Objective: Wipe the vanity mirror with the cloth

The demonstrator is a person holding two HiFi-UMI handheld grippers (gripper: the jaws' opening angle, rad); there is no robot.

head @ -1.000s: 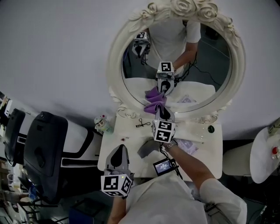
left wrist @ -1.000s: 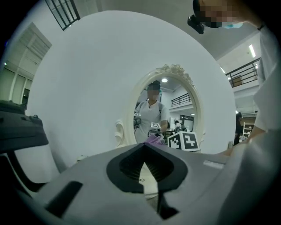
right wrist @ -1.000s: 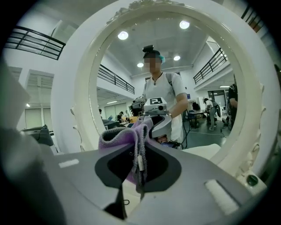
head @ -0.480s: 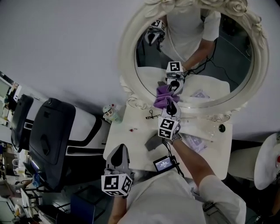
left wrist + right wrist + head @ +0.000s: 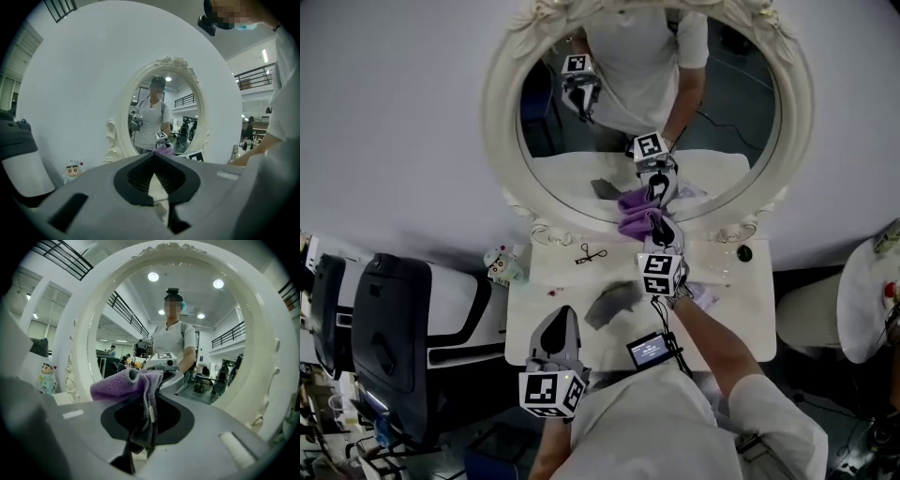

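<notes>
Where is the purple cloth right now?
In the head view the purple cloth is pinched in the right gripper, against the lower middle of the vanity mirror, just above the white dressing table.

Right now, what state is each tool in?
Left tool: closed, holding nothing.
Right tool: closed on the purple cloth, at the mirror.

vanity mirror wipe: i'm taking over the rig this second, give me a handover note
Right gripper: shut on the purple fleece cloth, at the bottom of the oval white-framed vanity mirror.
Left gripper: shut, empty, over the near edge of the white table.
Done: cloth gripped and at the glass; wiped area cannot be told.
Left: wipe the remaining glass.
</notes>
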